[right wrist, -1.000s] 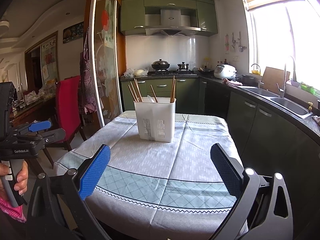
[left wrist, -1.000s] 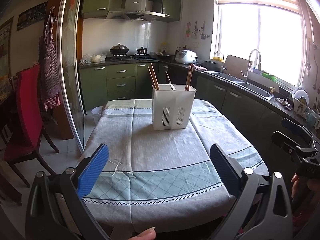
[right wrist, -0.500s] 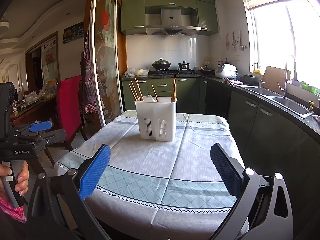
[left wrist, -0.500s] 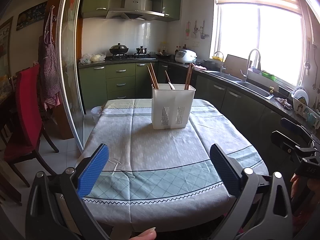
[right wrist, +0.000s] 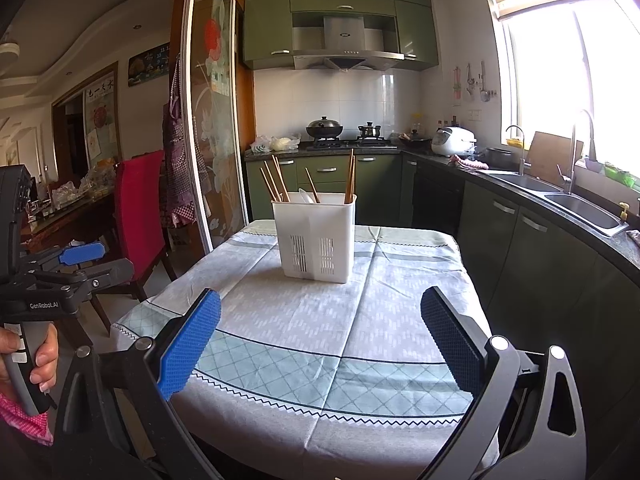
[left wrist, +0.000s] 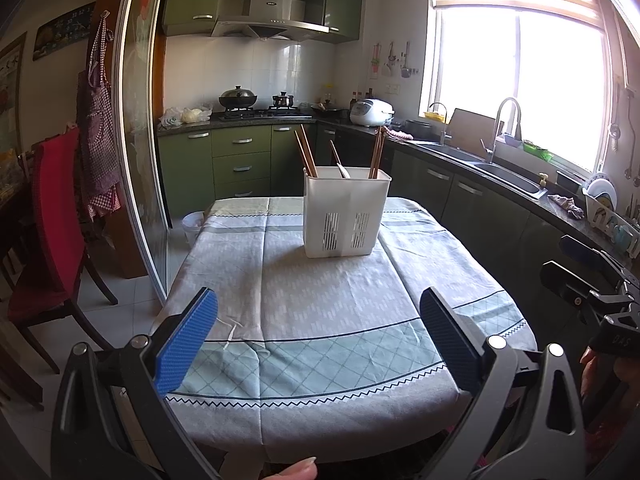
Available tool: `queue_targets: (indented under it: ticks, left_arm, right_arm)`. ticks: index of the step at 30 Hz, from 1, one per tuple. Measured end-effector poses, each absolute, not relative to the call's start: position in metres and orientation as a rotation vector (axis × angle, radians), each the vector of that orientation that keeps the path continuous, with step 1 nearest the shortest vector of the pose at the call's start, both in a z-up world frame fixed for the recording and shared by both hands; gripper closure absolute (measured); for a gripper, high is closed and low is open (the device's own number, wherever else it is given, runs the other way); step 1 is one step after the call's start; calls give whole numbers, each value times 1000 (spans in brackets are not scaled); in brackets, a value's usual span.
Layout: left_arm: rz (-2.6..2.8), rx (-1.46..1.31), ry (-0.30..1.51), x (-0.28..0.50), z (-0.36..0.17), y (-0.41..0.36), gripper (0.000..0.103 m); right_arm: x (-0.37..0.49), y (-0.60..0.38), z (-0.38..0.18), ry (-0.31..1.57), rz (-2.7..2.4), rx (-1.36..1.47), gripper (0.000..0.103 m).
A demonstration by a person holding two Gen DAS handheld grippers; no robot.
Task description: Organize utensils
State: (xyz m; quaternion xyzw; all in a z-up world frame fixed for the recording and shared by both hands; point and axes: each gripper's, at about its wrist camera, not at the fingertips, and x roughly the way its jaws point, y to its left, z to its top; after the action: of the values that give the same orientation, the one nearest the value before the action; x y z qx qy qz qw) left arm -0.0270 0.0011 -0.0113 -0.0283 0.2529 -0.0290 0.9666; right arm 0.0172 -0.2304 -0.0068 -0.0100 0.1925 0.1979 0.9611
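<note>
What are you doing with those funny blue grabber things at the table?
A person holds a hand-held gripper in each hand at the near end of the table. The left hand-held gripper and the right hand-held gripper are both open and holding nothing. Farther along the tablecloth stands a white utensil holder with wooden chopsticks sticking out. Neither gripper touches it yet.

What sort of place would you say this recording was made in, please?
A home kitchen with a dining table: a gas stove with pots under a range hood, a sink by the window, and a cloth-covered table holding a utensil holder with chopsticks.
</note>
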Motion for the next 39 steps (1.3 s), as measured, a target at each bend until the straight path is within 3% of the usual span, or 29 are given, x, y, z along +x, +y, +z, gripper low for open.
queue_targets:
  ticks: [39]
  left_arm:
    - [-69, -96, 529, -23, -15, 10, 7]
  right_arm:
    - [21, -228, -16, 401, 398, -25, 5]
